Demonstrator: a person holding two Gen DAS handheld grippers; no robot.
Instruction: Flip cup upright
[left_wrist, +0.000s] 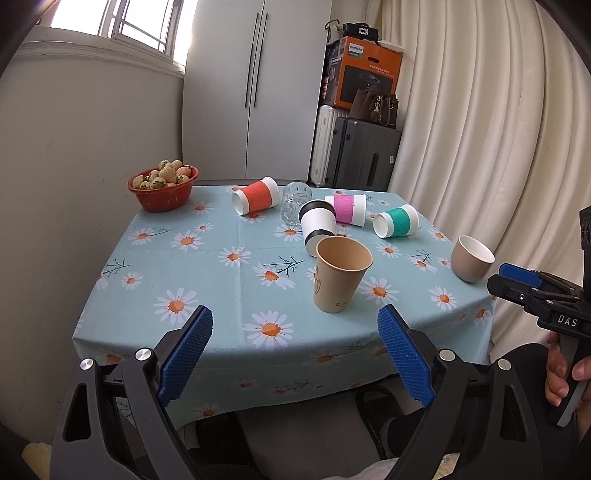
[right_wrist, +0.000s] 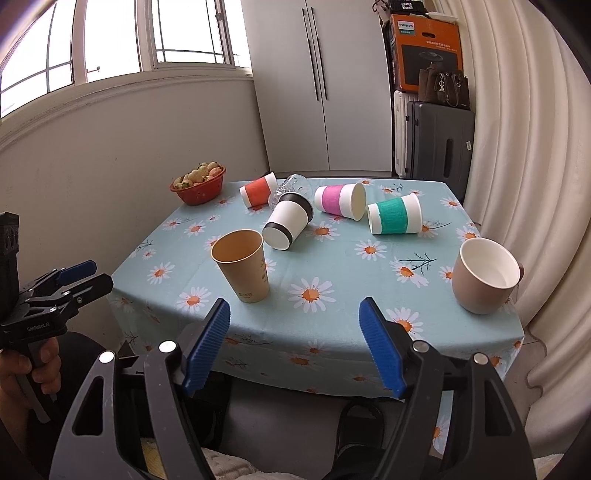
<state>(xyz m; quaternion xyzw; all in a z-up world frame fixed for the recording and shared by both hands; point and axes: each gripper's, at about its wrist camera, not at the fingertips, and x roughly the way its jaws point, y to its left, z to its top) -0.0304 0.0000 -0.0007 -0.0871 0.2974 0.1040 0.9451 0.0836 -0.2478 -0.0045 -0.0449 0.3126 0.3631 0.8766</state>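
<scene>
My left gripper (left_wrist: 295, 347) hangs wide open, holding nothing, short of the table's near edge; kraft paper cup (left_wrist: 341, 275) upright just ahead, black-banded cup (left_wrist: 318, 227) on its side behind it, tan mug (right_wrist: 485, 275) upright, my right gripper (right_wrist: 295, 341) agape and empty.

- Light source: daylight through the window (right_wrist: 110, 37) at upper left; panes blown out to white in both views.
- Level: bright, even, soft across the tablecloth (left_wrist: 221, 266).
- Shadows: faint and short, beneath the paper cup (left_wrist: 341, 273) and the beige mug (right_wrist: 484, 275).
- Glare: pale sheen on the cabinet doors (left_wrist: 255, 85).
- Distortion: heavy fisheye bowing; curtain (left_wrist: 480, 129) and walls curve; dark vignette in the corners.
- Focus: sharp throughout; no motion blur.
</scene>
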